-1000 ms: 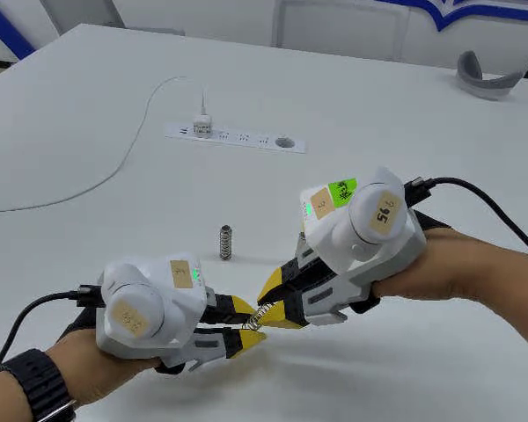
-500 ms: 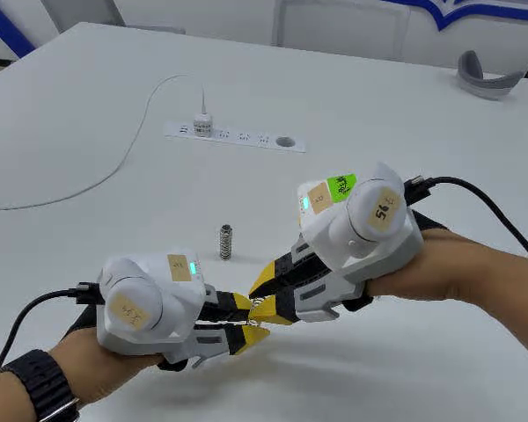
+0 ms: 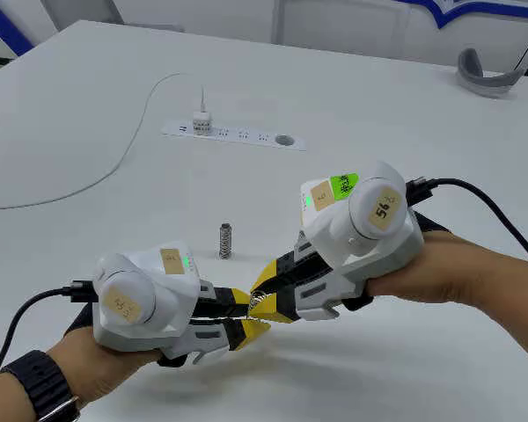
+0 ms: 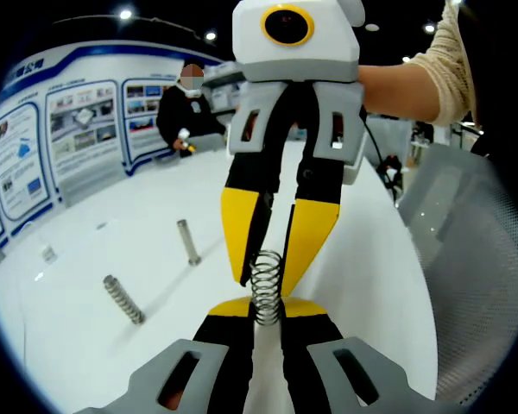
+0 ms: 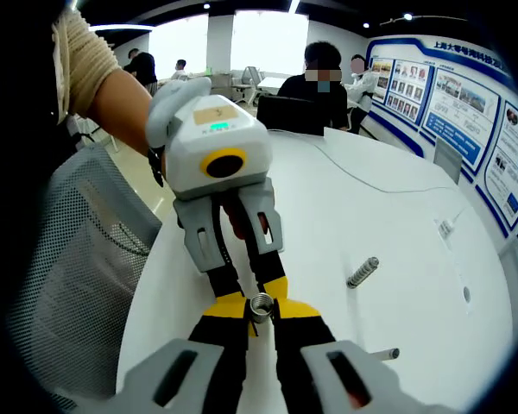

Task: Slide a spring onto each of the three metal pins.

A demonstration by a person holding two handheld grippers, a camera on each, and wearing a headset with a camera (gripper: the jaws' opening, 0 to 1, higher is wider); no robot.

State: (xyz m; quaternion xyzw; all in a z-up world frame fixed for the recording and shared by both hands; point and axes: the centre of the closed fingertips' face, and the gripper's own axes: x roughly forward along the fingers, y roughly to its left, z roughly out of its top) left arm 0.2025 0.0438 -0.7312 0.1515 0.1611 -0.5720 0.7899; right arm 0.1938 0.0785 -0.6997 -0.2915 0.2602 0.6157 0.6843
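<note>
**Item 1. Left claw** (image 4: 266, 309): jaws pressed almost together, pinching the near end of 1 spring (image 4: 265, 285). Yellow tips, black shanks, white housing with a green light in the head view.

**Item 2. Right claw** (image 4: 268, 280): tip to tip with the left claw. Its 2 yellow jaws close on either side of the spring's far end, touching the coils.

**Item 3. Spring, held.** Bright steel, open coils, straight, and carried in the air above the surface (image 3: 114, 105) between the 2 claws.
- Left gripper view: shown side-on, with its full length running from 1 claw into the other.
- Right gripper view: shown end-on as a small ring with a hollow centre.
- Whether a pin sits inside it cannot be told.

**Item 4. Loaded pin** (image 3: 225, 241): upright on the surface, just beyond the claws and apart from them. A spring is wound around it.

**Item 5. Bare pin** (image 4: 188, 241): seen in the left gripper view as a plain grey rod standing upright near the loaded pin. It also shows low in the right gripper view.

**Item 6. Surroundings.**
- Head view: a white power strip (image 3: 238, 137) further back on the surface, with a plug in it and a thin cable (image 3: 114, 167) curving off to the left.
- Gripper views: a grey mesh chair (image 5: 78, 259) at the surface's edge, and blue-framed wall panels (image 4: 78, 121).
- Right gripper view: seated people (image 5: 324, 78) at the surface's far side.
</note>
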